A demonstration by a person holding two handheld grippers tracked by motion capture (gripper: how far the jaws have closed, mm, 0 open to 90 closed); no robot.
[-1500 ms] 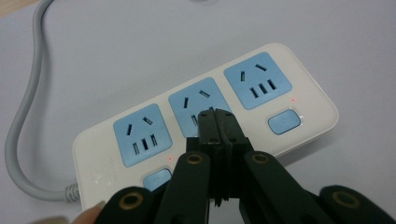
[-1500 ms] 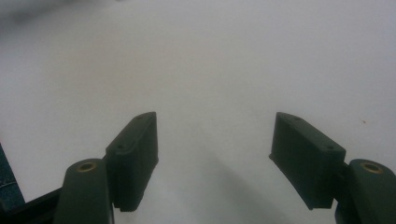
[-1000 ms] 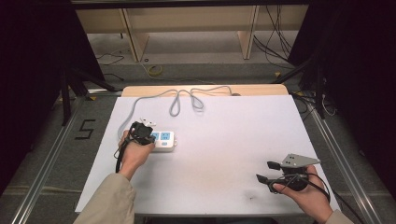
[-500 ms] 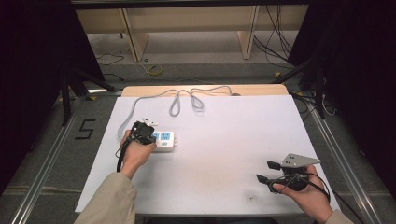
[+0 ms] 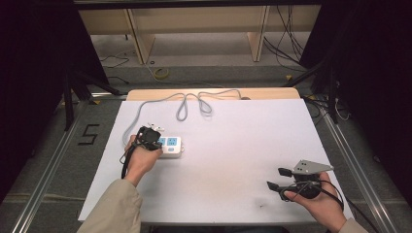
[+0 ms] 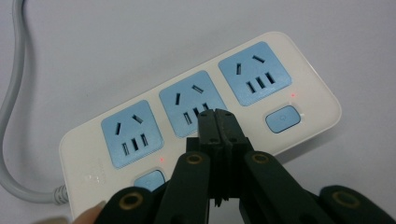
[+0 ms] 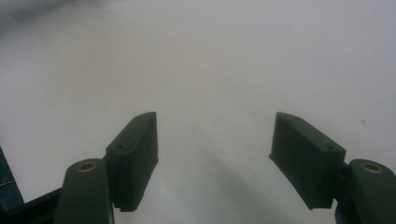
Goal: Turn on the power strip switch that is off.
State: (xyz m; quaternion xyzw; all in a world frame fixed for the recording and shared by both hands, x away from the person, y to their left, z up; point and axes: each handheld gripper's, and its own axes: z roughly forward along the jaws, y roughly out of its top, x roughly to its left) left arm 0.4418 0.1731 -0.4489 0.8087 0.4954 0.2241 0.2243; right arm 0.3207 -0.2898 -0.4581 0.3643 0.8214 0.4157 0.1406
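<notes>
Three blue sockets and two switch buttons on the white power strip (image 6: 201, 126), which lies flat on the white table (image 5: 233, 145) at its left-middle, grey cord (image 5: 194, 99) looping off toward the far edge. Small red indicator dots show beside both buttons.

Left gripper (image 6: 215, 116): jaws closed together, nothing between them, tips hovering over or resting on the middle socket (image 6: 194, 102). Can't tell from these frames whether they actually touch the face. Left hand (image 5: 141, 158) sits right at the strip's near-left end.

Right gripper (image 5: 279, 178): jaws wide apart, empty, parked over bare table at the near right, well apart from the strip.

My read: the step is pressing a switch with the closed tips. Tips for doing it well:
- Nearest button (image 6: 149, 179) is toward the cord end, just left of the jaws and partly hidden; the other button (image 6: 282, 119) is at the far end. Pick one and slide off the socket before pushing.
- Keep the jaws closed so the tip acts as one blunt point.
- Press straight down; the strip is light and unheld, so a sideways push likely skates it.
- Watch the red dot next to the chosen button for confirmation.
- If it slides, bring the right gripper over to brace the far end.
</notes>
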